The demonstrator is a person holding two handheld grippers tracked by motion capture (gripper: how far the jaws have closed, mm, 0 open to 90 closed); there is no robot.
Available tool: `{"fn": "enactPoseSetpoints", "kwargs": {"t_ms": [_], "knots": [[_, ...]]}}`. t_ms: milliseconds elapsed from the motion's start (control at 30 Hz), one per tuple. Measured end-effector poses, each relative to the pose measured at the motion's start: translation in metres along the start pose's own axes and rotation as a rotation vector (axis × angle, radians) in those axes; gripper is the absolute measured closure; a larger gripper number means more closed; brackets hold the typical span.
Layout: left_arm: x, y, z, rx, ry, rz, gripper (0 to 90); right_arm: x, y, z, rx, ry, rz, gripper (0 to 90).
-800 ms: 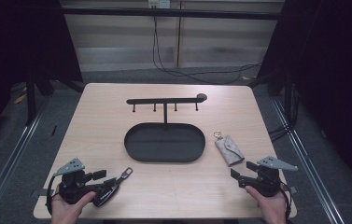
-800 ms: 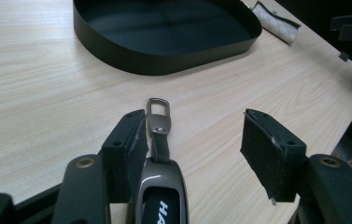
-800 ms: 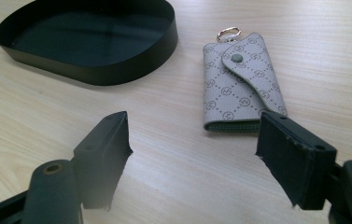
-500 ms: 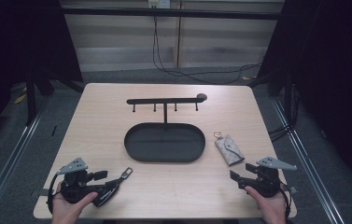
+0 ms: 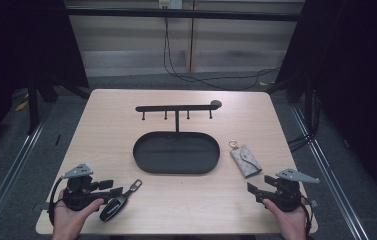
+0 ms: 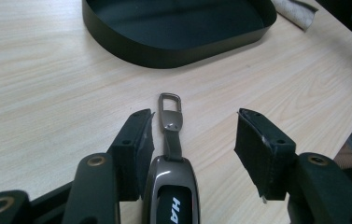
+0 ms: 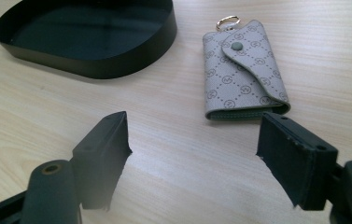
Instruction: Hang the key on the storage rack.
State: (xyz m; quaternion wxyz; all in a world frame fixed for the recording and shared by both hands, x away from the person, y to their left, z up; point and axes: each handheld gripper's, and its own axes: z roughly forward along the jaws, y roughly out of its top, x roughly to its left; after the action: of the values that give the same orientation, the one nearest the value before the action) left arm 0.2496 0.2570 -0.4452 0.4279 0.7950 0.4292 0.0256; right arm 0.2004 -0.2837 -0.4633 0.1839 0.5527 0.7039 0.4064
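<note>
A dark car key fob (image 6: pixel 172 196) with a metal clip on a short strap lies on the wooden table (image 5: pixel 126 130), between the jaws of my left gripper (image 6: pixel 194 126), which is open. The fob lies close to the left jaw, at the table's near left (image 5: pixel 116 204). In the high view my left gripper (image 5: pixel 117 193) points right. A grey patterned key pouch (image 7: pixel 243 74) with a gold ring lies flat just ahead of my right gripper (image 7: pixel 197 130). That gripper is open with nothing in it, and it sits at the near right (image 5: pixel 254 192).
A black oval tray (image 5: pixel 176 167) sits mid-table, its rim near both grippers (image 6: pixel 164 58) (image 7: pixel 108 63). Behind the tray stands a black rack with several hooks (image 5: pixel 176 108). The pouch (image 5: pixel 245 159) lies right of the tray. Cables run along the floor beyond the table.
</note>
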Motion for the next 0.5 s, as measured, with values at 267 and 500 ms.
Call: {"fn": "enactPoseSetpoints", "kwargs": {"t_ms": [267,500], "knots": [[-0.005,0.017,0.007,0.1,0.039,0.038,48.1,-0.003,0.0,0.001,0.008,0.008,0.017,24.3],[-0.011,0.029,0.009,0.121,0.05,0.097,50.0,-0.003,0.0,0.004,0.024,0.018,0.022,23.9]]}}
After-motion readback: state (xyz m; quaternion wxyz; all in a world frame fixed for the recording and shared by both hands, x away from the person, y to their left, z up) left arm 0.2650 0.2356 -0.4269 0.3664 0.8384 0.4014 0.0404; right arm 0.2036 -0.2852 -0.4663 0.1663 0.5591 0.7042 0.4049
